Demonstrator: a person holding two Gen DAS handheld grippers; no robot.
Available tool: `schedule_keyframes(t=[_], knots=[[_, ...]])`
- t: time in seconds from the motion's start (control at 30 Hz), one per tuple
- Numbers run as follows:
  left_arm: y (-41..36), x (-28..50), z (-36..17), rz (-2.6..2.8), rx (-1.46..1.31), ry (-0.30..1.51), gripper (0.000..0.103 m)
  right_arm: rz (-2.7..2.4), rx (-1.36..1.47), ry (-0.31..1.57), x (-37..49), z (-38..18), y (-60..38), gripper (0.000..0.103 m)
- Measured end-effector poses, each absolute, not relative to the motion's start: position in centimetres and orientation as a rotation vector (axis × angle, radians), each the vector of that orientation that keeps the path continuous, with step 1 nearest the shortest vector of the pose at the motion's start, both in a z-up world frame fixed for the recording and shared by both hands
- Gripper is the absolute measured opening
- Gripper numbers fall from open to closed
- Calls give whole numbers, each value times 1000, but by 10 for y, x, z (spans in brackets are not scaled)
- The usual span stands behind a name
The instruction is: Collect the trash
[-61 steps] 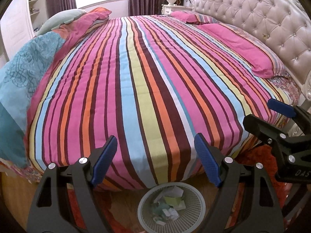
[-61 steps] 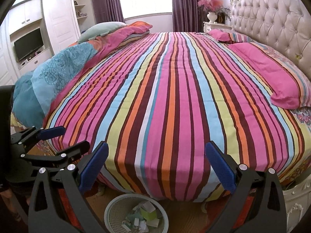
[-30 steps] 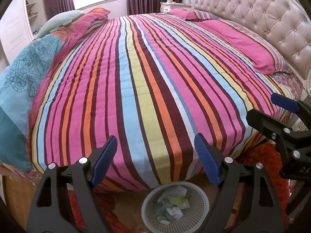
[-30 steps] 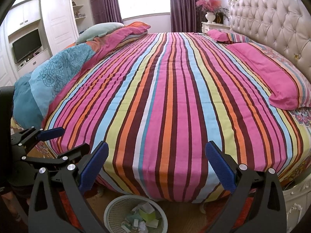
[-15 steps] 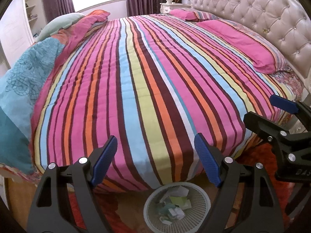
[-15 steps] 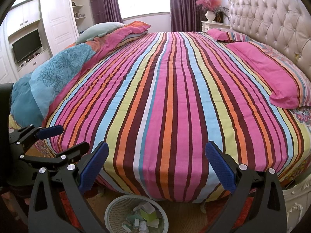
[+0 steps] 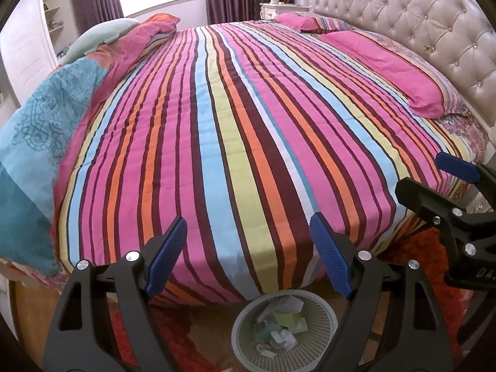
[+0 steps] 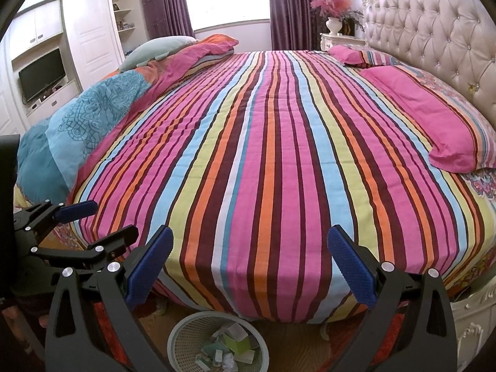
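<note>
Trash [image 7: 280,328] lying in basket [image 7: 245,319] on floor, just off bed [image 7: 235,124] foot; no long axis. Below and between fingers of left hand-held gripper [image 7: 248,248], nearer; left of right hand-held gripper [image 8: 249,266]. Both gaping wide, empty. Television [image 8: 42,73] visible in right view only.

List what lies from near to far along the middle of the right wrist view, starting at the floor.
Wastebasket holding paper trash → right gripper, open and empty → striped bedspread → purple curtains at the window.
</note>
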State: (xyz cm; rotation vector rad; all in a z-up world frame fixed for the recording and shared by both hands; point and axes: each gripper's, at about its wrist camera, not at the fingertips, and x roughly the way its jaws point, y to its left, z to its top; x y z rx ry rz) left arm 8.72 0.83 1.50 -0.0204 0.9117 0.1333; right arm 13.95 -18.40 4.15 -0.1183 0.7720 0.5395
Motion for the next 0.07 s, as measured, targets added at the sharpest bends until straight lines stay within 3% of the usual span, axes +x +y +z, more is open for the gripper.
schedule_keyframes(t=[0.07], knots=[[10,87,15,133,-26,911,79,539,-119,774,140,41,-183,95]])
